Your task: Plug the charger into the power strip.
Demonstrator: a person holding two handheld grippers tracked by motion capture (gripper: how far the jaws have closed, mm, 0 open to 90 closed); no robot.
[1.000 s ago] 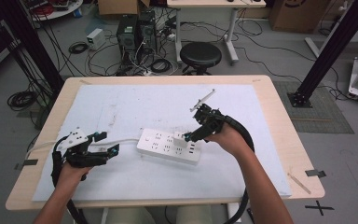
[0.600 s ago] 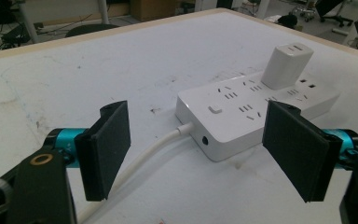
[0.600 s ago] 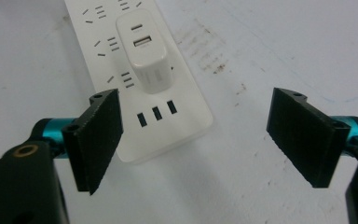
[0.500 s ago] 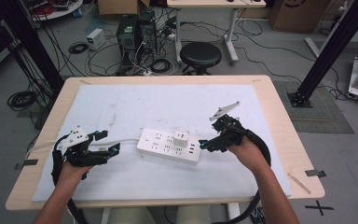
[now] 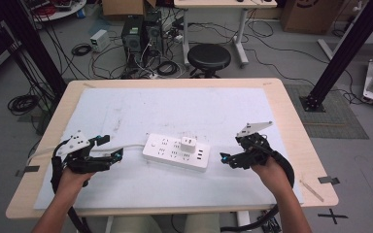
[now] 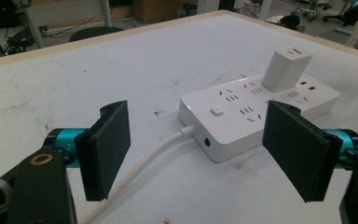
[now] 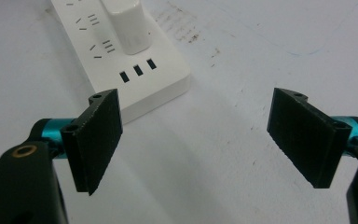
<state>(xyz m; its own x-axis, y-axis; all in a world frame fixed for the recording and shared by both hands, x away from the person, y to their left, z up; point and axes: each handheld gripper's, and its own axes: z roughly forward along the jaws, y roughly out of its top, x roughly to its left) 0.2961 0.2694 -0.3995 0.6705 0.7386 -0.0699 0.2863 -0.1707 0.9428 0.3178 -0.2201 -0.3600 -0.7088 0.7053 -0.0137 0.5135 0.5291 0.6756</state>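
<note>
A white power strip [image 5: 167,151] [image 6: 242,109] [image 7: 135,74] lies flat near the middle of the white mat. A small white charger block [image 5: 188,144] [image 6: 285,69] [image 7: 129,28] stands plugged into its top. The strip's white cable [image 5: 128,147] [image 6: 140,170] runs left toward my left gripper [image 5: 114,156] [image 6: 200,154], which is open just left of the strip with the cable between its jaws, touching nothing. My right gripper [image 5: 223,158] [image 7: 198,140] is open a short way right of the strip's USB end, with bare mat between its jaws.
The white mat [image 5: 189,109] covers most of the wooden table [image 5: 291,121]. Behind the table stand a black stool [image 5: 209,57], computer boxes [image 5: 143,31] and loose floor cables. A black frame post [image 5: 345,53] rises at the right.
My right gripper has let go of the charger block, now plugged into the strip, and drawn back to the right and nearer the front edge. The left gripper has barely moved.
</note>
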